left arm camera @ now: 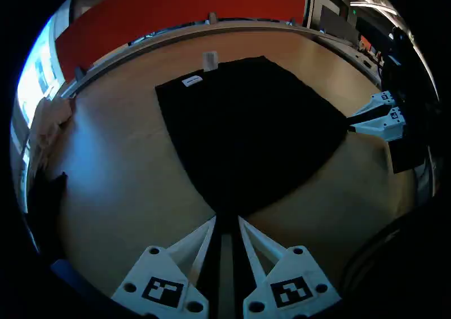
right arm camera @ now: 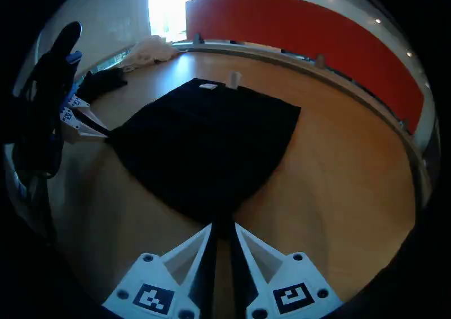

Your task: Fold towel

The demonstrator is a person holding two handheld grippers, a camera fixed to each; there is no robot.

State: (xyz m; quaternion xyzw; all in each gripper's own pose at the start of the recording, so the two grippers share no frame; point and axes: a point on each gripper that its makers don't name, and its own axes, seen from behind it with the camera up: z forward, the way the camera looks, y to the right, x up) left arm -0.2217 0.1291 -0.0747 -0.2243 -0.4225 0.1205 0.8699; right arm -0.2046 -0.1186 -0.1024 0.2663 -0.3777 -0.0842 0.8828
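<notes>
Closest to the lens in the left gripper view, the left gripper (left arm camera: 227, 220) has its two white fingers drawn together on the near corner of the towel (left arm camera: 248, 127), with the dark cloth pinched between the tips. The right gripper (right arm camera: 224, 226), in its own view, is likewise closed on the corner nearest to it, the fabric running into the narrow slot between its fingers. That makes two grippers, each clamped on a neighbouring corner of one towel.

The single black towel lies spread flat on the wooden table (right arm camera: 349, 167), roughly four-cornered, with one white label (left arm camera: 193, 80) at its far end. One small white cylinder (right arm camera: 235, 79) stands just beyond the far edge, touching it or nearly so. Seen from the left gripper view, the right gripper holds the right-hand corner, its fingers reaching in from the table's side.

Away from the towel there is one pale cloth heap (right arm camera: 149, 51) and one dark bundle (right arm camera: 101, 82), both near the far corner of the table and well apart from the towel. One long red panel (right arm camera: 315, 31) stands behind the table's curved far rim.

Bare wood runs wide on the far side of the right gripper and on the outer side of the left gripper (left arm camera: 113, 167); the near edges of the towel are free all along.
</notes>
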